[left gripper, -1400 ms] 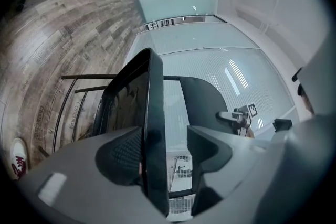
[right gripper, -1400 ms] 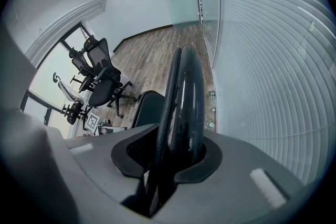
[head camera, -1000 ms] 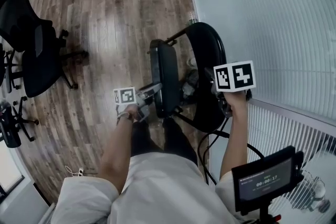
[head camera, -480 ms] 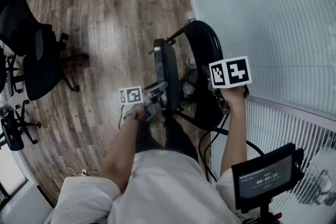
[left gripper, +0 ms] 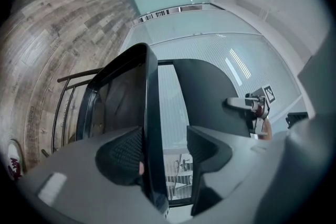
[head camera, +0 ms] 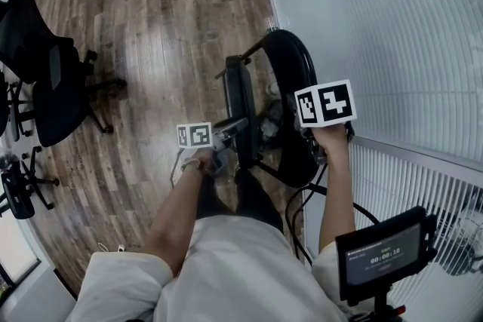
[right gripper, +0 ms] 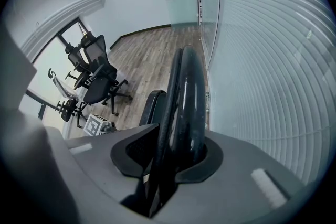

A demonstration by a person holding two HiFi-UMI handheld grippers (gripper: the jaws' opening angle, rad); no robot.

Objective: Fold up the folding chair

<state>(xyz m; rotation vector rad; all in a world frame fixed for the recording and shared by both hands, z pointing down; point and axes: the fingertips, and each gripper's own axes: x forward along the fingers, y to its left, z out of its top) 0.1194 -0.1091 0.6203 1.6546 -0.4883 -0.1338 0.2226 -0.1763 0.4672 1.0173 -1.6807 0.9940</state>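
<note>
- Head view — folding chair (head camera: 296, 151) on wood floor (head camera: 151, 26) beside glass wall (head camera: 377, 26), seat (head camera: 241, 105) tipped up near backrest (head camera: 296, 70).
- Left gripper view only — left gripper (left gripper: 165, 153) jaws spread, straddling seat edge, one pad touching.
- Right gripper view only — right gripper (right gripper: 168, 157) pinching backrest rim.
</note>
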